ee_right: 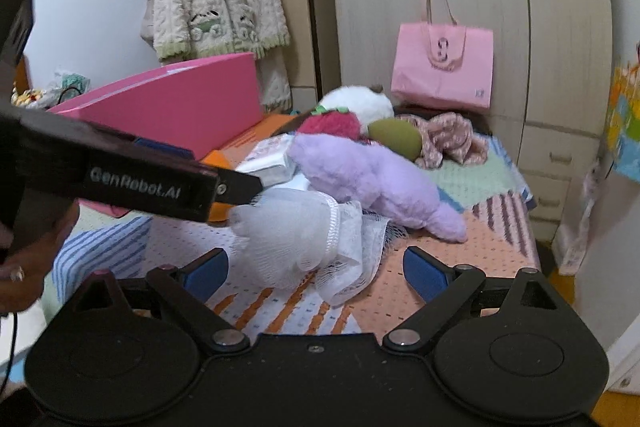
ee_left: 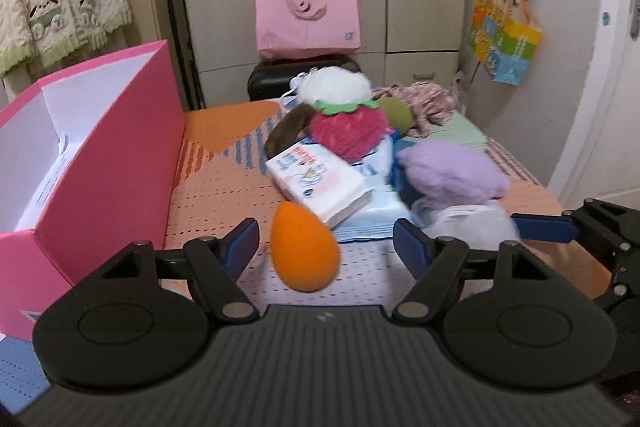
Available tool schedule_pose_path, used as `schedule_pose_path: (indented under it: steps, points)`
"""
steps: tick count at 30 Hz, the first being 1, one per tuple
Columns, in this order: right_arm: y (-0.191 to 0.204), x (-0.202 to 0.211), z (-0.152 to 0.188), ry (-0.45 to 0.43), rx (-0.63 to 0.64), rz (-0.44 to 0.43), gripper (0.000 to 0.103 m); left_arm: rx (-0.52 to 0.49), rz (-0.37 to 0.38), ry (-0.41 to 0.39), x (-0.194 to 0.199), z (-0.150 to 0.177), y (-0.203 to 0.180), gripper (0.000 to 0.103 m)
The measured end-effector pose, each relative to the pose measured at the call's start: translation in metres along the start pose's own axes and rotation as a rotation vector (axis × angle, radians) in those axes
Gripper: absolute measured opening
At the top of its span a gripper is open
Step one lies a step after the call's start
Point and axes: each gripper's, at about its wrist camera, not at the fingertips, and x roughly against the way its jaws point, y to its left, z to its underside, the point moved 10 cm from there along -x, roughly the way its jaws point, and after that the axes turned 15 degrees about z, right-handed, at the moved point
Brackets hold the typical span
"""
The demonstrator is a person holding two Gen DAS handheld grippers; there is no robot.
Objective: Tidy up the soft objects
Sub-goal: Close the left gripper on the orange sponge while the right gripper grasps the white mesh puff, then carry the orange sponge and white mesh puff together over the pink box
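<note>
The left gripper point(ee_left: 326, 241) stood partly spread around an orange egg-shaped sponge point(ee_left: 305, 249) at lower centre, its pads not touching it. Bare patterned bedspread point(ee_left: 224, 203) lay open between the sponge and the pink box point(ee_left: 108, 155) walling the left edge. The right gripper point(ee_right: 316, 269) stood wide, a white mesh pouf point(ee_right: 296, 239) between its fingers, untouched as far as could be told. Only the left view showed the box's white interior and a tissue pack point(ee_left: 320, 183); only the right view showed a hand point(ee_right: 28, 259) at lower left. A purple plush point(ee_right: 372, 179) lay mid-frame.
</note>
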Motion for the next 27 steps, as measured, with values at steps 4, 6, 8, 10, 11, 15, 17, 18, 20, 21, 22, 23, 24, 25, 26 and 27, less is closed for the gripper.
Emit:
schedule_pose_path:
  steps: [4, 6, 8, 10, 11, 15, 17, 18, 20, 21, 22, 23, 24, 25, 26, 27]
  points:
    - [-0.001, -0.01, -0.002, 0.01, -0.02, -0.013, 0.096, 0.024, 0.008, 0.019, -0.008, 0.003, 0.011, 0.061]
    - [0.002, -0.014, -0.004, 0.009, -0.017, -0.02, 0.094, 0.046, 0.028, 0.041, -0.013, 0.006, 0.014, 0.056]
    - [0.004, -0.017, -0.004, 0.008, -0.006, -0.013, 0.091, 0.068, 0.04, 0.057, -0.018, 0.01, 0.017, 0.051]
    - [0.006, -0.019, -0.005, -0.001, 0.012, 0.004, 0.087, 0.081, 0.045, 0.064, -0.02, 0.012, 0.019, 0.049]
    - [0.008, -0.02, -0.005, -0.008, 0.021, 0.013, 0.082, 0.082, 0.046, 0.058, -0.019, 0.012, 0.02, 0.046]
    - [0.012, -0.019, -0.005, -0.036, 0.052, 0.029, 0.059, 0.081, 0.059, 0.053, -0.019, 0.011, 0.02, 0.039]
    - [0.014, -0.017, -0.006, -0.046, 0.047, 0.027, 0.05, 0.099, 0.07, 0.048, -0.017, 0.011, 0.022, 0.039]
    - [0.014, -0.016, -0.006, -0.047, 0.043, 0.028, 0.046, 0.109, 0.08, 0.045, -0.016, 0.011, 0.022, 0.038]
    - [0.015, -0.015, -0.006, -0.053, 0.045, 0.033, 0.041, 0.119, 0.095, 0.039, -0.014, 0.01, 0.021, 0.038]
    - [0.016, -0.014, -0.006, -0.057, 0.051, 0.037, 0.036, 0.117, 0.1, 0.035, -0.013, 0.01, 0.02, 0.038]
    - [0.017, -0.012, -0.005, -0.059, 0.058, 0.039, 0.034, 0.111, 0.103, 0.031, -0.012, 0.009, 0.019, 0.038]
    - [0.018, -0.011, -0.005, -0.061, 0.063, 0.042, 0.03, 0.106, 0.104, 0.027, -0.01, 0.009, 0.017, 0.038]
    - [0.018, -0.009, -0.004, -0.063, 0.065, 0.049, 0.029, 0.103, 0.105, 0.024, -0.009, 0.008, 0.016, 0.038]
    - [0.018, -0.007, -0.004, -0.064, 0.068, 0.054, 0.028, 0.102, 0.107, 0.022, -0.007, 0.008, 0.015, 0.038]
    - [0.018, -0.006, -0.003, -0.062, 0.07, 0.056, 0.026, 0.103, 0.109, 0.02, -0.006, 0.008, 0.015, 0.038]
    - [0.018, -0.004, -0.002, -0.058, 0.072, 0.058, 0.026, 0.104, 0.11, 0.02, -0.005, 0.008, 0.015, 0.038]
